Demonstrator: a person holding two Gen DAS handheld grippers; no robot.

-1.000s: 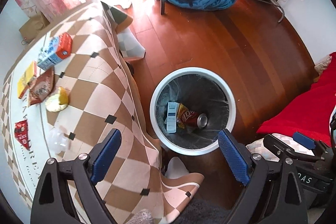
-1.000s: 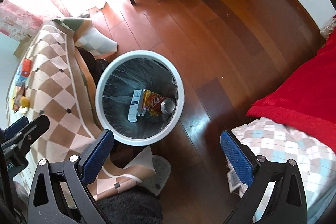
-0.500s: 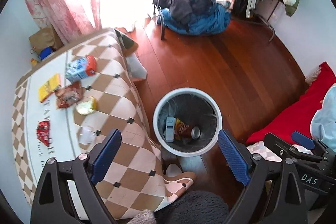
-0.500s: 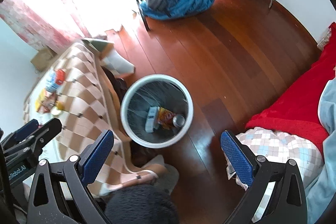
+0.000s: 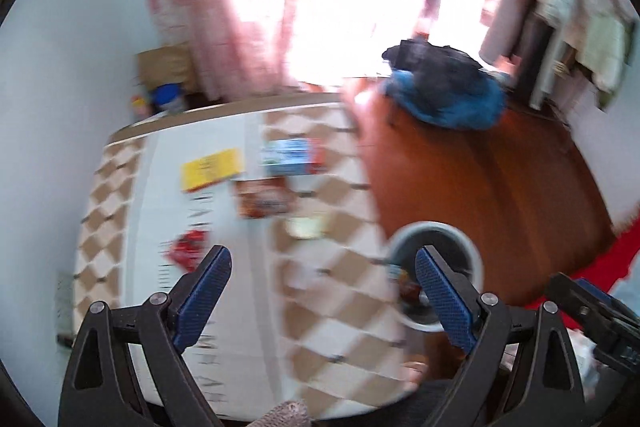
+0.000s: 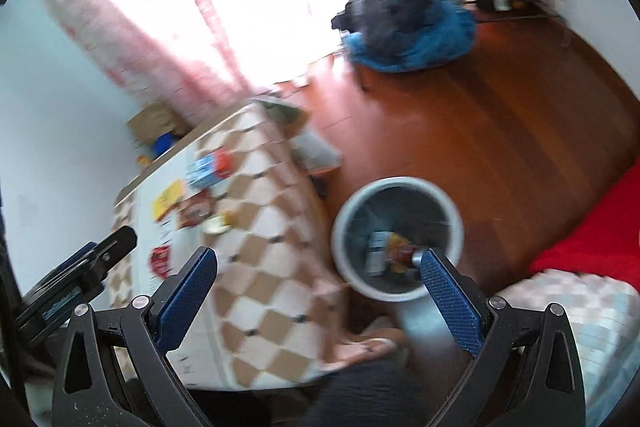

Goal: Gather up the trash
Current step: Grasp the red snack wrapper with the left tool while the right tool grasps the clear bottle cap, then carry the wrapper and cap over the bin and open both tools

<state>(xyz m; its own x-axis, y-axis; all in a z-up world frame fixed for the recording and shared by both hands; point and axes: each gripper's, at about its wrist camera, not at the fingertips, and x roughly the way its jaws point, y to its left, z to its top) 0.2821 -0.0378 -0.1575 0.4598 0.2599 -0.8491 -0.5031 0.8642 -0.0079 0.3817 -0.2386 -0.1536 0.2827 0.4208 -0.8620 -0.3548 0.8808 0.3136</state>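
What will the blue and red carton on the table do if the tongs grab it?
The carton lies flat on the table, so it probably won't tip or roll. Its boxy shape suggests stiff sides, though an empty one may crumple. It is too blurred to tell if it's full.

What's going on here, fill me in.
A person is clearing trash with a gripper in each hand. Both the left gripper and right gripper are open and hold nothing. The bin on the floor already holds a can and wrappers. More wrappers and a carton lie on the table.
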